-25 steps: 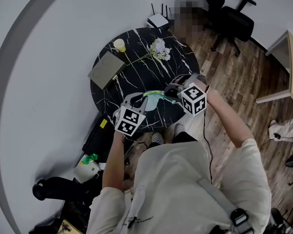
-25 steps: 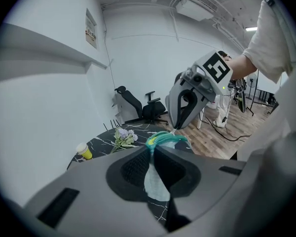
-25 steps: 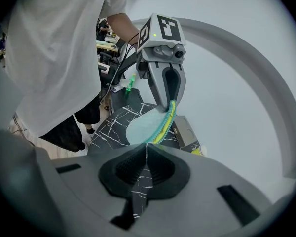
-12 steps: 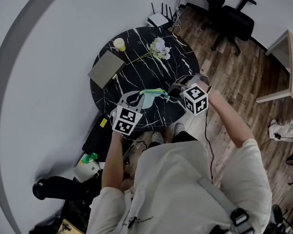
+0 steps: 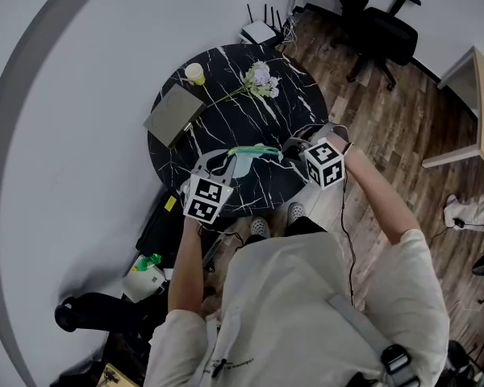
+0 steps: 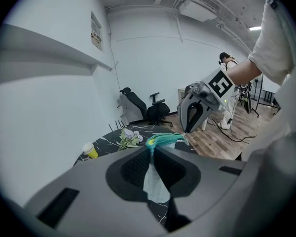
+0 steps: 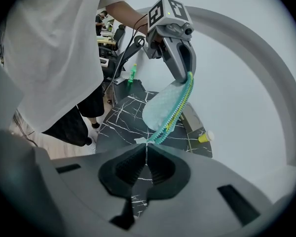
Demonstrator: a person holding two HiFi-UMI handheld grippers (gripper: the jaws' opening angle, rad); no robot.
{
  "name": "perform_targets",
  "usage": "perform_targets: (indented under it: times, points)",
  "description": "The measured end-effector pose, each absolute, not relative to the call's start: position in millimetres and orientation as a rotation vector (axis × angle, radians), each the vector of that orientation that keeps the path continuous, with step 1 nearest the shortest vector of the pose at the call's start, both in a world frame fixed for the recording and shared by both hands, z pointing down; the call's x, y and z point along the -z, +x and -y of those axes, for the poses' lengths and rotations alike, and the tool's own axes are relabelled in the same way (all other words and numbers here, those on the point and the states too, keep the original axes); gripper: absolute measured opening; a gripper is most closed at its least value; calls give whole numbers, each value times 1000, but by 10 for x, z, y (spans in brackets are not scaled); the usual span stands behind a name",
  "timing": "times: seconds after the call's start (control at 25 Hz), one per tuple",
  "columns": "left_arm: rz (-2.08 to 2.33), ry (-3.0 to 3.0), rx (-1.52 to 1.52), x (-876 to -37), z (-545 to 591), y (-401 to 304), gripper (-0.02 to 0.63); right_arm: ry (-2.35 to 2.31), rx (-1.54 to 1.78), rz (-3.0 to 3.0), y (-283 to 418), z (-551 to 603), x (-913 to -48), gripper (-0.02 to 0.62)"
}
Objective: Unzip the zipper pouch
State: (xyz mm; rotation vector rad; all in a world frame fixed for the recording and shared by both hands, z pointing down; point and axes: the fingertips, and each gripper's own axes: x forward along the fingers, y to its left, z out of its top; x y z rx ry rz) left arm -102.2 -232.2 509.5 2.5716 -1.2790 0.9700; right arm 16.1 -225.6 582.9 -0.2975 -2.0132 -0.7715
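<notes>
Black marble table (image 5: 226, 111) below; left tool (image 6: 152, 152) clamped on pouch (image 6: 155, 187) end, right tool (image 7: 144, 150) pinching zipper pull (image 7: 140, 141).

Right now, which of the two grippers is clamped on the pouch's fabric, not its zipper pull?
The left gripper: it pinches the pale pouch itself, while the right gripper pinches only the small white zipper pull.
</notes>
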Motion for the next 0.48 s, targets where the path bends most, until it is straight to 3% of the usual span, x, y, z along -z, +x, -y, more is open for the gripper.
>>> perform_targets:
  times: [0.48]
  points:
    - [1297, 2526, -877, -5119, 2294, -1055, 49, -13, 460, 2215, 118, 2371, -5840, 54]
